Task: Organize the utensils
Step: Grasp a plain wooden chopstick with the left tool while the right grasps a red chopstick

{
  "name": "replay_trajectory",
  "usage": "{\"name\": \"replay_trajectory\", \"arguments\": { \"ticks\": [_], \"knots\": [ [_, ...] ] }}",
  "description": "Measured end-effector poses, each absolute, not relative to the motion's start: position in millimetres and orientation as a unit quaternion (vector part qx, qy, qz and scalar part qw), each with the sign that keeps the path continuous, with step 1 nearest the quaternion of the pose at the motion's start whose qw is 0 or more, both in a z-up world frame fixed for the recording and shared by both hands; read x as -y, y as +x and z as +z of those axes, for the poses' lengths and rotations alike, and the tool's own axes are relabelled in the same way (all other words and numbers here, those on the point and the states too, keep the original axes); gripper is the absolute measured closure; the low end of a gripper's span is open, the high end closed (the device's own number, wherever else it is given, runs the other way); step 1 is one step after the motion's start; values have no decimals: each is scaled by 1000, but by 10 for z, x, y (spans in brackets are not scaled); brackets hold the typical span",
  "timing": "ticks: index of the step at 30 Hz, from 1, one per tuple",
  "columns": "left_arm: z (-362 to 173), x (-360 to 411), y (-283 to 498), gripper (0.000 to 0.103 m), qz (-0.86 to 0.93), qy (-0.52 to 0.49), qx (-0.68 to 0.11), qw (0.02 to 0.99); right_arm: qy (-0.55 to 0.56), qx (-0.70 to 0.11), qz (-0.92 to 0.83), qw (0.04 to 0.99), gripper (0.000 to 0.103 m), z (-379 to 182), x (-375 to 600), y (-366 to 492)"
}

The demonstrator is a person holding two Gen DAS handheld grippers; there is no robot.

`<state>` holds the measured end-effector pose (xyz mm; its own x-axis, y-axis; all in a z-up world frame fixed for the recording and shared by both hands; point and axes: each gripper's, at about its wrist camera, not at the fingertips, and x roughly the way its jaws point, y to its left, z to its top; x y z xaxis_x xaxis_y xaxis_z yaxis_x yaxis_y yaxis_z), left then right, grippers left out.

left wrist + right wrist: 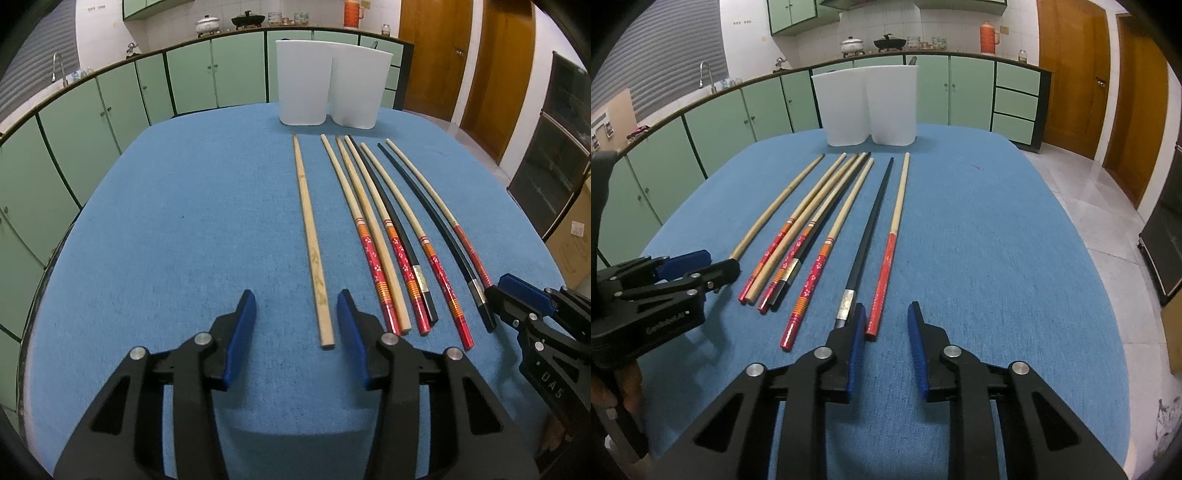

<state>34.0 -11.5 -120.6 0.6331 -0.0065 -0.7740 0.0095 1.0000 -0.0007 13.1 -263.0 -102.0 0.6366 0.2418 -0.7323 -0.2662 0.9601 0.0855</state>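
Several chopsticks lie in a row on the blue tablecloth, ends toward me. My left gripper is open and low over the cloth, its jaws on either side of the near end of a plain wooden chopstick. My right gripper is open, its jaws on either side of the near end of a red-handled chopstick; a black chopstick lies just left of its left finger. A white two-compartment holder stands at the table's far edge; it also shows in the right wrist view.
Between those two chopsticks lie more red-patterned, plain and black chopsticks. Green kitchen cabinets curve behind the table, wooden doors at the right. The other gripper shows at each view's side: the right one, the left one.
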Motion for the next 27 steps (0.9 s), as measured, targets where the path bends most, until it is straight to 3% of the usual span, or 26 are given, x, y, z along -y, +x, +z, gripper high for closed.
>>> {"name": "replay_trajectory", "arguments": {
  "ticks": [2, 4, 5, 7, 16, 27],
  "knots": [
    [-1204, 124, 337, 61, -3, 2, -428, 904, -17, -402, 139, 905, 81, -1020, 2625, 127],
    [-1204, 131, 333, 73, -3, 3, -426, 905, -18, -402, 139, 905, 95, -1024, 2626, 126],
    [-1200, 137, 330, 76, -5, 3, -426, 905, -16, -403, 139, 904, 96, -1022, 2631, 130],
    [-1195, 155, 320, 96, -13, 4, -426, 905, -15, -405, 141, 903, 96, -1011, 2641, 131],
    [-1012, 102, 340, 97, -25, -15, -422, 906, 0, -401, 139, 906, 97, -834, 2734, 165],
    [-460, 50, 335, 97, -33, -31, -356, 933, 9, -343, 140, 929, 97, -341, 2868, 213]
  ]
}}
